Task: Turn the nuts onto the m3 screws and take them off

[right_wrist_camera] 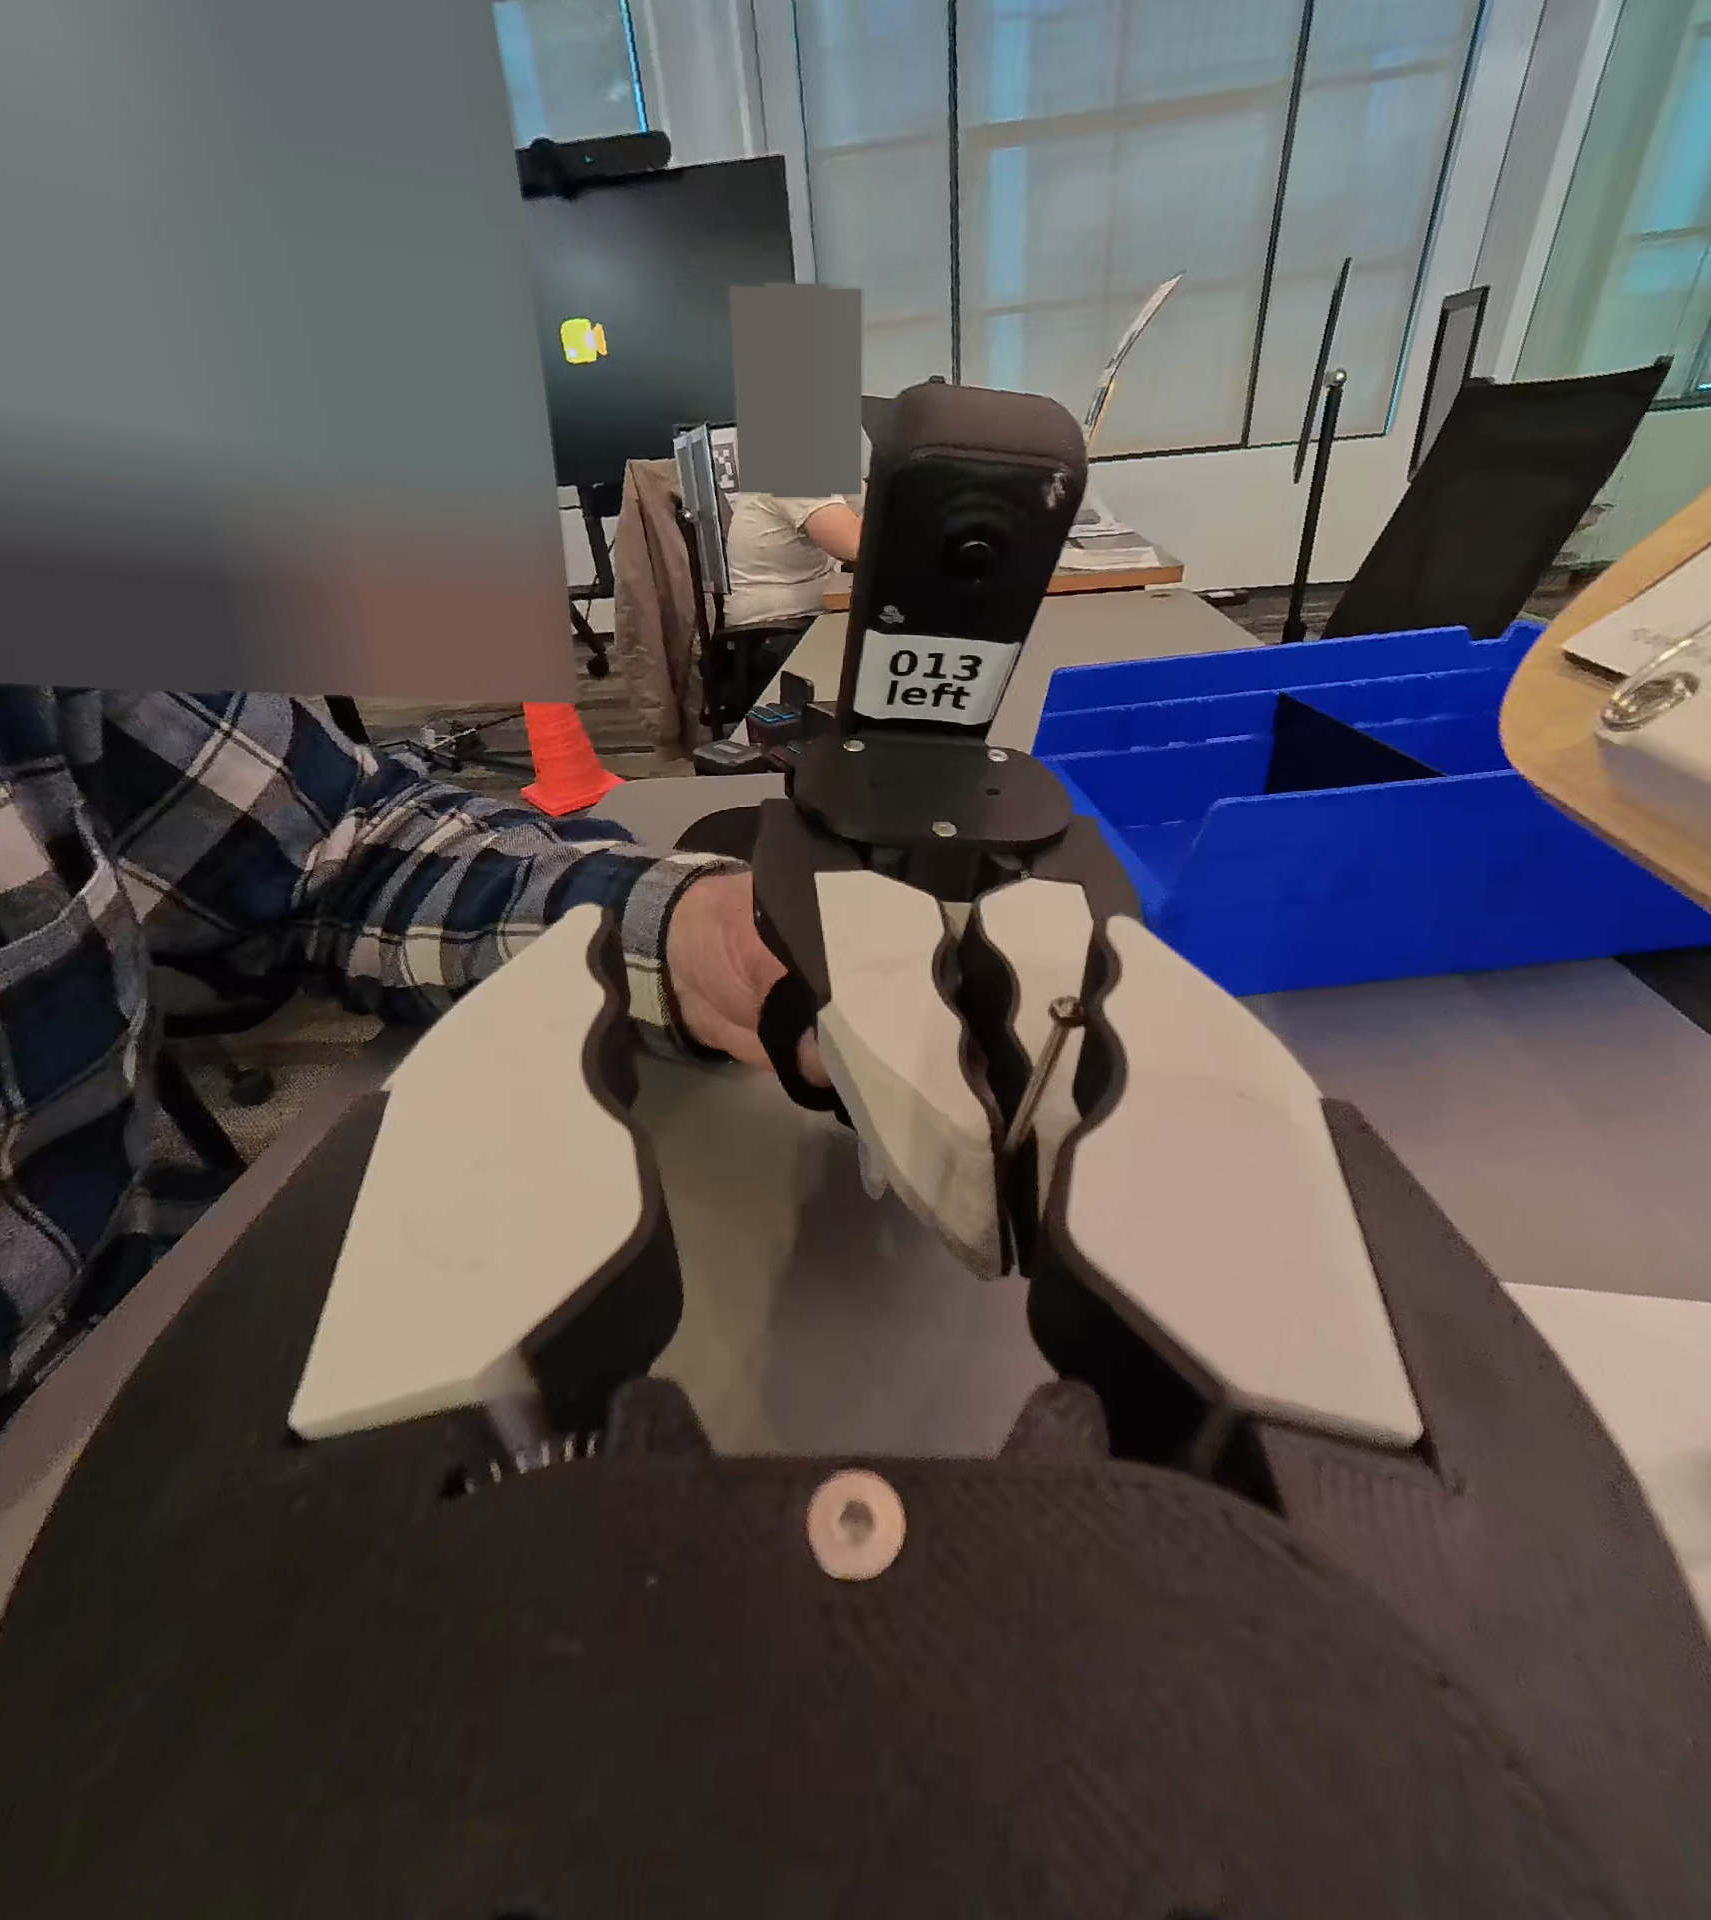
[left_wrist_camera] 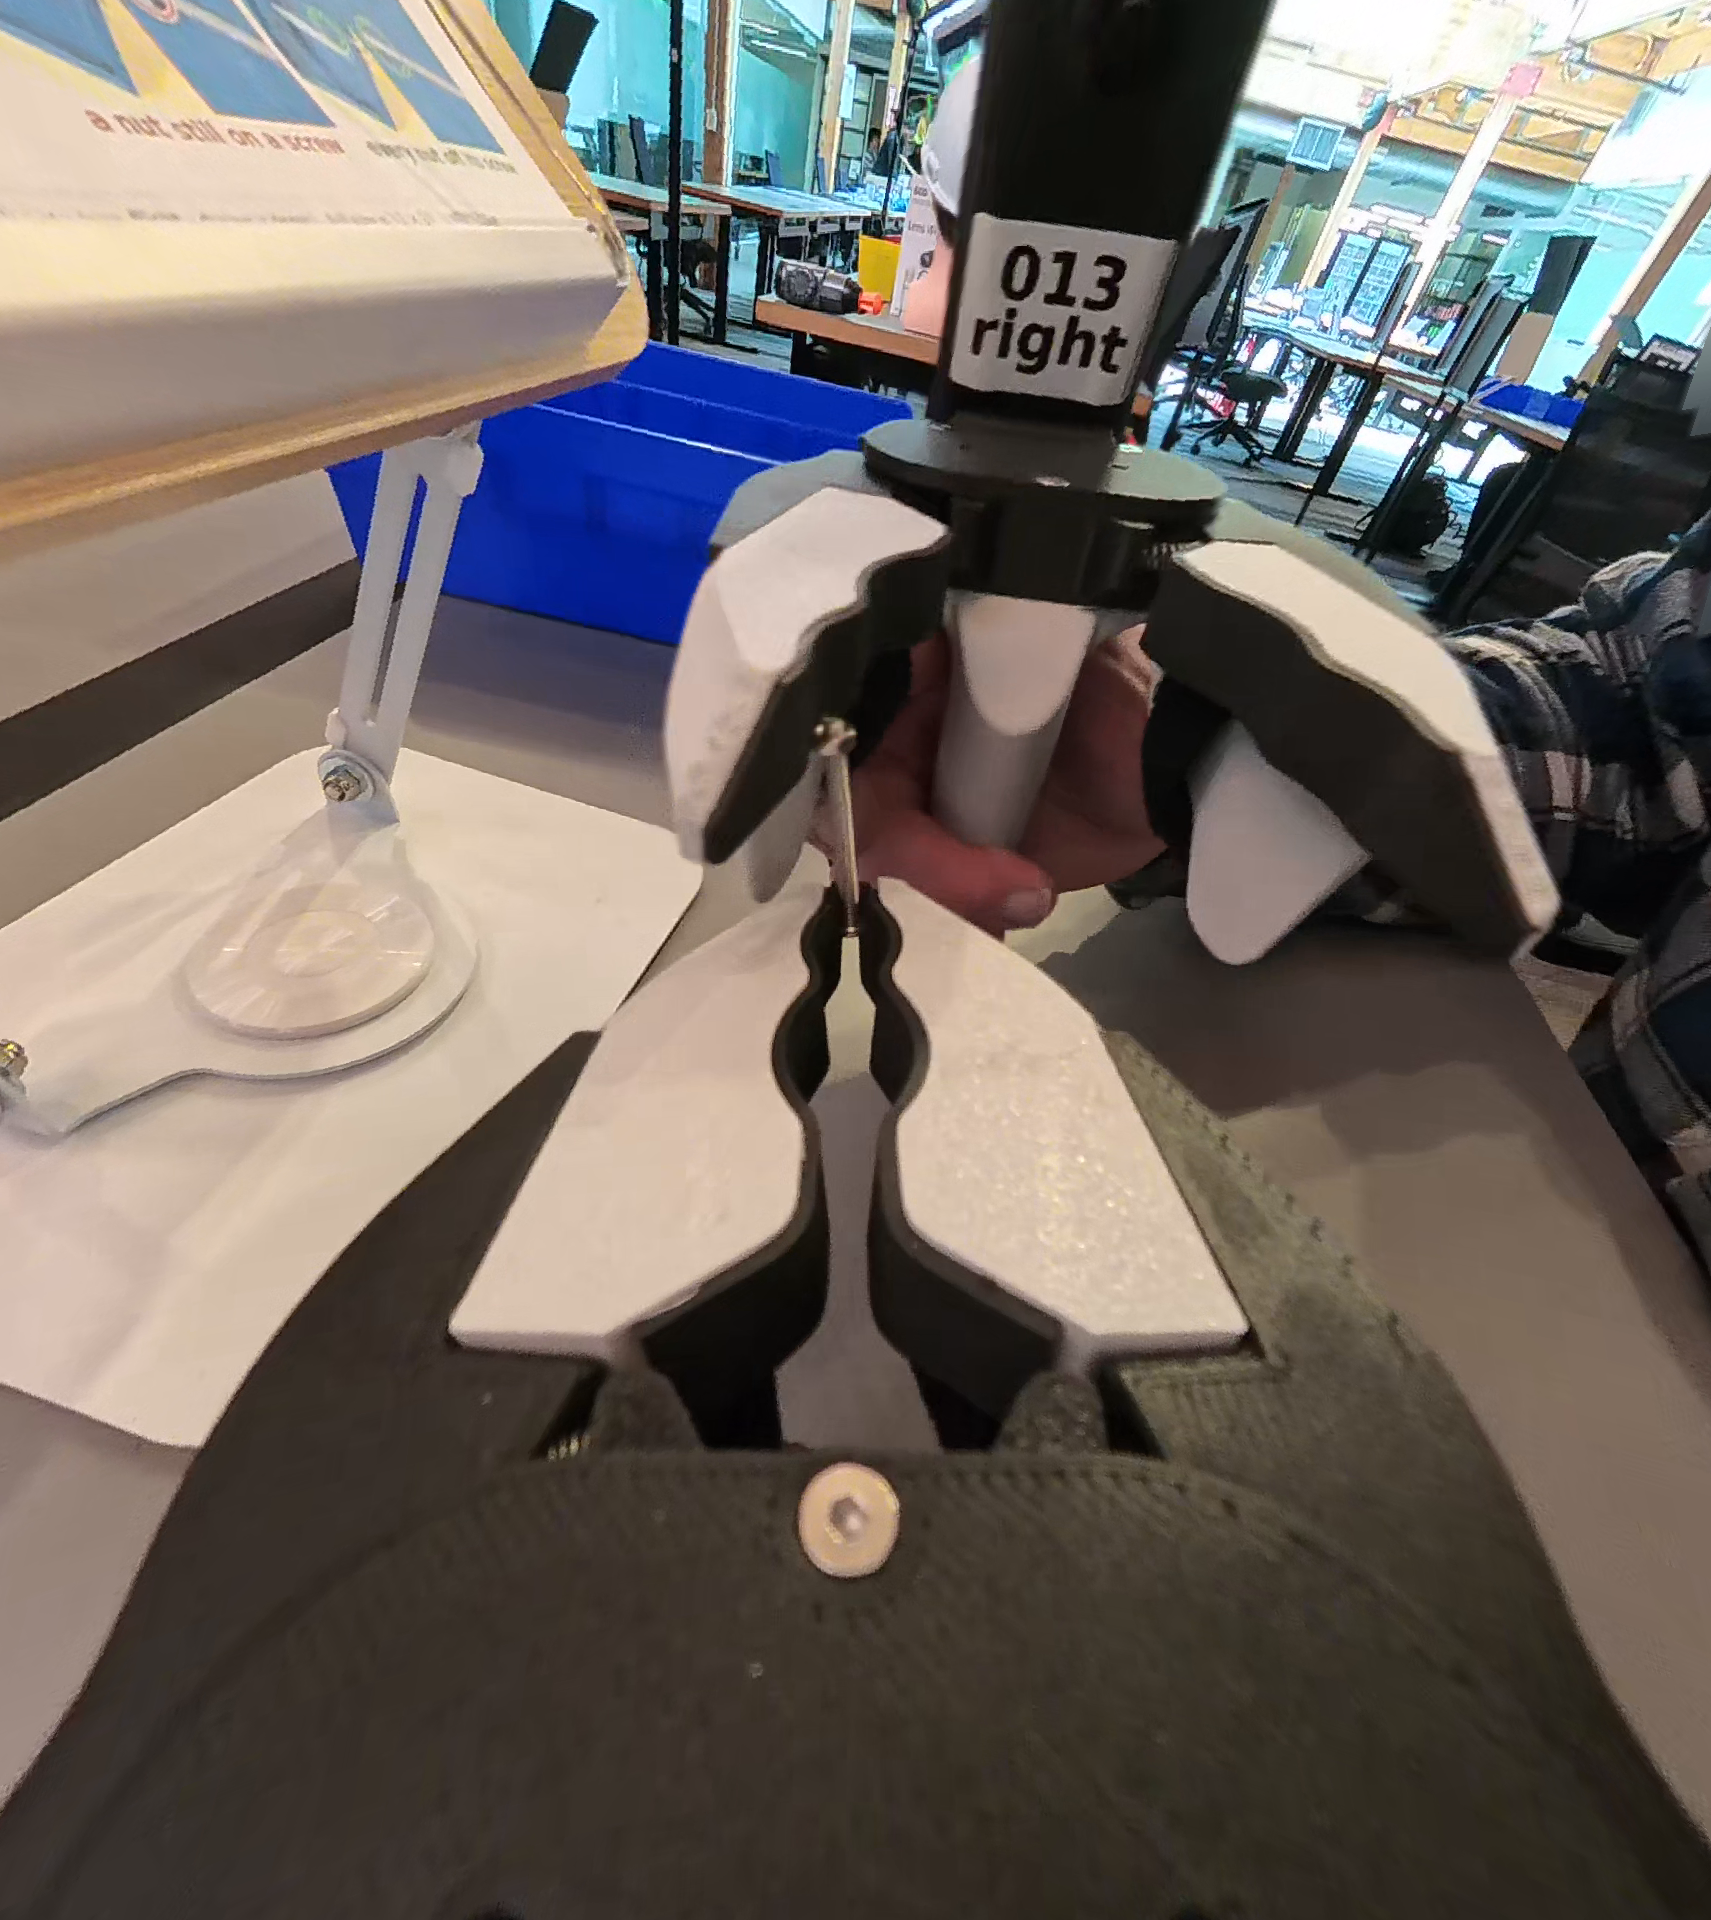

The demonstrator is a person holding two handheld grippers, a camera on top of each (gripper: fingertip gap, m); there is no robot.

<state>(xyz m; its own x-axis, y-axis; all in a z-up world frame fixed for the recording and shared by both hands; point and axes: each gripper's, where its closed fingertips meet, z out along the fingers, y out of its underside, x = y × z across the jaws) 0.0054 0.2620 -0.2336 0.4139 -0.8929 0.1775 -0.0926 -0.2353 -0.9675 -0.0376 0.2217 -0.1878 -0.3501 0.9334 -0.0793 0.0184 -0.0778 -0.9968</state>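
Left wrist view: your left gripper (left_wrist_camera: 851, 920) pinches the lower end of a thin metal screw (left_wrist_camera: 843, 821) above the grey table (left_wrist_camera: 1350, 1091).

Right wrist view: your right gripper (right_wrist_camera: 856, 997) is spread wide around that screw (right_wrist_camera: 1043, 1070); a blue bin (right_wrist_camera: 1402, 831) sits behind.

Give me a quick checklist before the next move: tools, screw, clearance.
1. Left tool shut on the screw tip: ok.
2. Screw head end free, standing up out of the fingertips: ok.
3. Right tool wide open, holding nothing: ok.
4. Screw between the right tool's fingers, near one finger; contact: cannot tell.
5. Blue bin apart from both tools: ok.
6. Nut on the screw: none visible.
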